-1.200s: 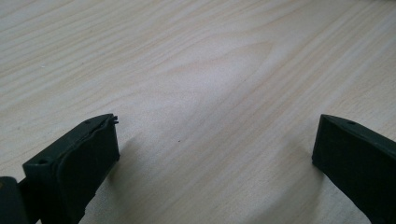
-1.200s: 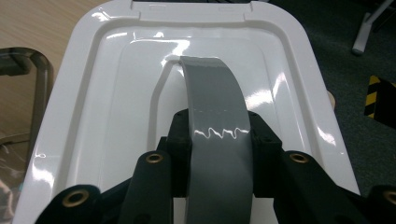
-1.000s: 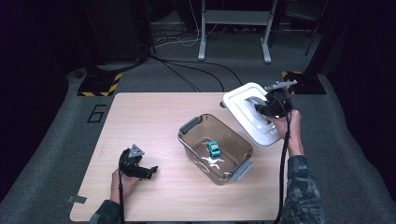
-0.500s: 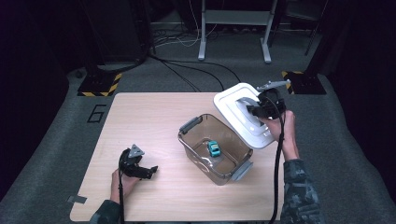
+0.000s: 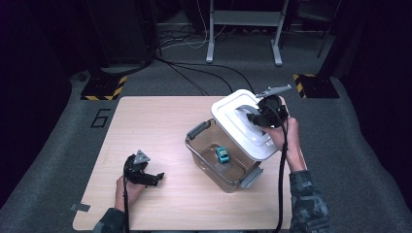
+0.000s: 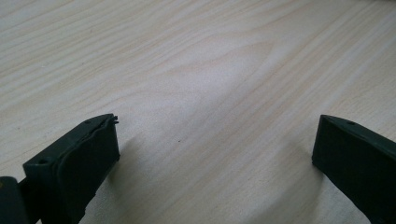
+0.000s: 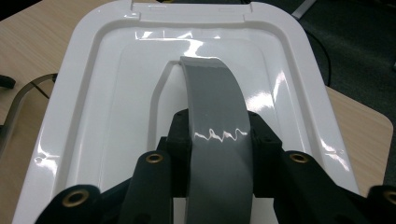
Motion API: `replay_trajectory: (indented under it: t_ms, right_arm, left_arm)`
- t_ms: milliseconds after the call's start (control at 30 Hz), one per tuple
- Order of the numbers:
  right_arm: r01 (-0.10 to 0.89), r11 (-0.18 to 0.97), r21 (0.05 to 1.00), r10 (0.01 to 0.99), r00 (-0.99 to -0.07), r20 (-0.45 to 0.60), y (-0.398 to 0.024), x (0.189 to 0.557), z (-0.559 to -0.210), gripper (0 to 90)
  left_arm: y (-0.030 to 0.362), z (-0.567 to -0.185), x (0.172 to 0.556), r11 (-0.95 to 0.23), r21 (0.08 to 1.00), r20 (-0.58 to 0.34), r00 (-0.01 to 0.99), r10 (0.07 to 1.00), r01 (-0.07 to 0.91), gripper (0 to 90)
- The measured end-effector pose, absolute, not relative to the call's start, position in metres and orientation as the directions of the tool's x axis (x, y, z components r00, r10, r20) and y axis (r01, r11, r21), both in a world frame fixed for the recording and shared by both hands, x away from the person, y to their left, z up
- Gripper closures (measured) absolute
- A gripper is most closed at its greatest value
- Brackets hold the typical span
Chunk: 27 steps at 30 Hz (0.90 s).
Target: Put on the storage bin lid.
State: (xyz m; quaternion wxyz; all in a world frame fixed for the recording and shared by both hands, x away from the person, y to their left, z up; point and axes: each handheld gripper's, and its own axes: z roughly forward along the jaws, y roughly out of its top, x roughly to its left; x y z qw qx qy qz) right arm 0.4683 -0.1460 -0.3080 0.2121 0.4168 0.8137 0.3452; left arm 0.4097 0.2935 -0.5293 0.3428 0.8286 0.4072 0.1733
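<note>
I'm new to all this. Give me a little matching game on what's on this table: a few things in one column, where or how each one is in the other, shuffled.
Things:
1. white lid
2. toy car
3. left hand-held gripper
4. clear box

Places or states:
A. lying on the floor of the box
B. jaws open, low over bare wood
C. held by its grey handle in the right hand-held gripper, partly over the box
D. standing on the table with grey latches at its ends

Pairs: 1-C, 2-A, 3-B, 4-D
</note>
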Motion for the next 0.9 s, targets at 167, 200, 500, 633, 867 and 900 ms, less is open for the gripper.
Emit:
replay_trajectory:
  t_ms: [167, 200, 500, 633, 867, 900]
  right_arm:
    - [0.524, 0.435, 0.732, 0.809, -0.584, -0.062, -0.136, 0.463, -0.309, 67.2]
    - [0.528, 0.427, 0.734, 0.812, -0.582, -0.054, -0.134, 0.462, -0.309, 67.2]
    - [0.535, 0.438, 0.722, 0.803, -0.594, -0.047, -0.120, 0.455, -0.315, 67.2]
    - [0.548, 0.439, 0.712, 0.805, -0.592, -0.041, -0.114, 0.452, -0.318, 67.2]
    - [0.562, 0.447, 0.696, 0.804, -0.594, -0.037, -0.107, 0.450, -0.328, 67.2]
    - [0.568, 0.447, 0.691, 0.805, -0.592, -0.034, -0.107, 0.449, -0.329, 67.2]
  left_arm:
    - [0.294, -0.529, 0.410, -0.434, 0.709, 0.008, 0.609, 0.793, 0.556, 0.4]
    - [0.294, -0.529, 0.410, -0.434, 0.709, 0.008, 0.609, 0.793, 0.556, 0.4]
    - [0.294, -0.529, 0.410, -0.434, 0.709, 0.008, 0.609, 0.793, 0.556, 0.4]
    - [0.294, -0.529, 0.410, -0.434, 0.709, 0.008, 0.609, 0.793, 0.556, 0.3]
    - [0.294, -0.529, 0.410, -0.434, 0.709, 0.008, 0.609, 0.793, 0.556, 0.3]
    - [0.294, -0.529, 0.410, -0.434, 0.709, 0.008, 0.609, 0.793, 0.556, 0.3]
